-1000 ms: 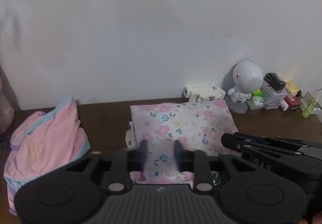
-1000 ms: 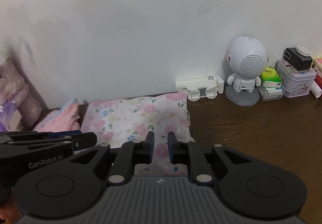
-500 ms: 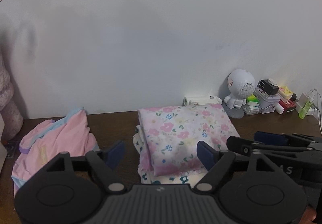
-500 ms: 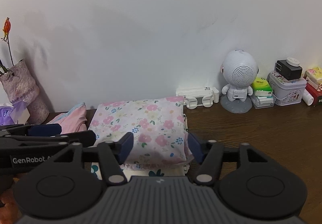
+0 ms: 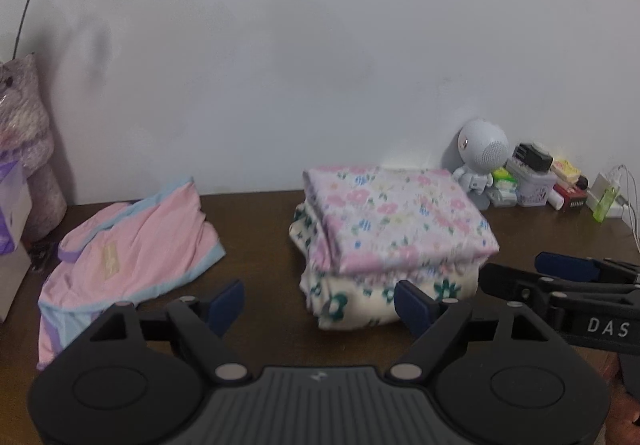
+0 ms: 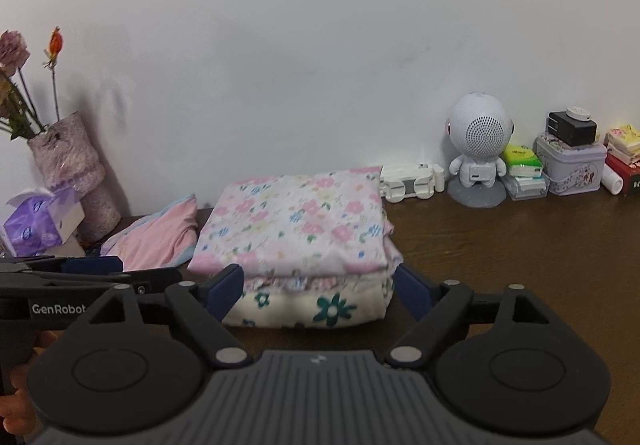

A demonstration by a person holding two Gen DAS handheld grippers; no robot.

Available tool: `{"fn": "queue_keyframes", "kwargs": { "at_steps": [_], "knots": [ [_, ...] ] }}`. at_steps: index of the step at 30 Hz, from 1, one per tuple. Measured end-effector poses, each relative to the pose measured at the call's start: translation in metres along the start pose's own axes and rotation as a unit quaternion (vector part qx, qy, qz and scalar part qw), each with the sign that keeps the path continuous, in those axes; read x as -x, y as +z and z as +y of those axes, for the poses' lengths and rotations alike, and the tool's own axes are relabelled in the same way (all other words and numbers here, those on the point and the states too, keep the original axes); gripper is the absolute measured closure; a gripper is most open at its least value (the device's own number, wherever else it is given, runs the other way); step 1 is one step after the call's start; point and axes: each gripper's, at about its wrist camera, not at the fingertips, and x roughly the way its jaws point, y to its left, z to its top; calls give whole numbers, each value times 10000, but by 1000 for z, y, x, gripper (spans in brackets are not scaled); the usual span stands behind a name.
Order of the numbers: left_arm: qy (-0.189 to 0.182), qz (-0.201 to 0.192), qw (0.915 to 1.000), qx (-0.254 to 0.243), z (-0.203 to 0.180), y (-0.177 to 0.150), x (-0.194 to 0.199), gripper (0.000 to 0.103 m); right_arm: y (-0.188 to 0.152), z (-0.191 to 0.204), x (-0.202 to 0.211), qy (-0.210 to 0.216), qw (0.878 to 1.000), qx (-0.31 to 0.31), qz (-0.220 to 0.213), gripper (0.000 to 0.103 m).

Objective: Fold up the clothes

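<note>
Both tongs released: left gripper [image 5: 320, 299] jaws spread, nothing between; right gripper [image 6: 318, 291] jaws have just been opening, blue pads flanking the stack, not pressing it; pink floral garment [image 6: 296, 223] folded atop cream green-flower garment [image 6: 320, 307] mid table [image 6: 520, 265]; pink tee [image 5: 132, 241] lies unfolded, well left.

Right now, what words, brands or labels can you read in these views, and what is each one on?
"GenRobot": white print on the side of the left tool, cut off by the right tool's body.
"DAS": white letters on the side of the right tool, seen in the left view.
Green tissue pack: dark print, too small to read.
Red box: white marks, blurred.
Purple tissue box: no legible words.
</note>
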Motion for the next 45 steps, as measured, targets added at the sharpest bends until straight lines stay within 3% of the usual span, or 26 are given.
{"fn": "queue_keyframes", "kwargs": {
  "at_steps": [7, 12, 22, 34, 45],
  "knots": [
    [-23, 60, 10000, 57, 4, -35, 7, 20, -32, 6, 9, -60, 10000, 69, -33, 9],
    [-149, 155, 9996, 191, 8, -55, 11, 20, -51, 19, 18, -171, 9988, 446, -45, 5],
    [-89, 197, 9990, 385, 20, -92, 45, 20, -78, 37, 48, -35, 9988, 479, 29, 3],
    [81, 35, 9988, 481, 29, -143, 123, 10, -117, 61, 103, -74, 9994, 344, 14, 0],
    [-54, -3, 9987, 500, 33, -201, 196, 0, -167, 79, 172, -118, 9998, 169, -24, 0]
  ]
}}
